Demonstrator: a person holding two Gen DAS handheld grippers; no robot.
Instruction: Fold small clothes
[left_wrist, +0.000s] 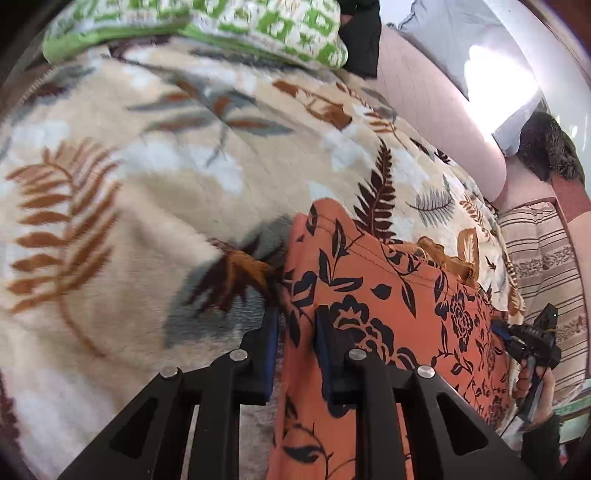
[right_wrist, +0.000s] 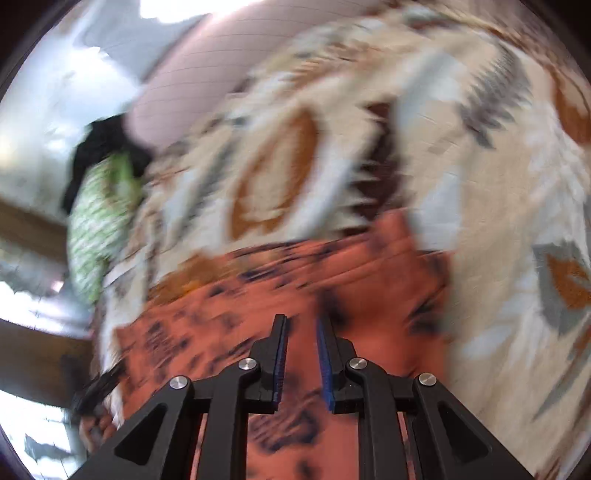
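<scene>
An orange garment (left_wrist: 388, 295) with a black flower print lies spread on a beige leaf-patterned blanket (left_wrist: 147, 184). My left gripper (left_wrist: 295, 325) hovers over the garment's left edge. Its blue pads stand a little apart, with the cloth's edge running between them and not pinched. At the garment's right edge a hand (left_wrist: 543, 387) holds my right gripper (left_wrist: 517, 339). The right wrist view is blurred by motion. There my right gripper (right_wrist: 301, 325) is slightly open above the orange garment (right_wrist: 369, 277), with nothing clamped between its pads.
A green-and-white pillow (left_wrist: 258, 22) lies at the blanket's far side, also visible as the pillow (right_wrist: 99, 221) on the left. A pink padded bolster (left_wrist: 436, 110) borders the blanket. A striped cloth (left_wrist: 543, 266) and a dark furry thing (left_wrist: 550, 147) lie to the right.
</scene>
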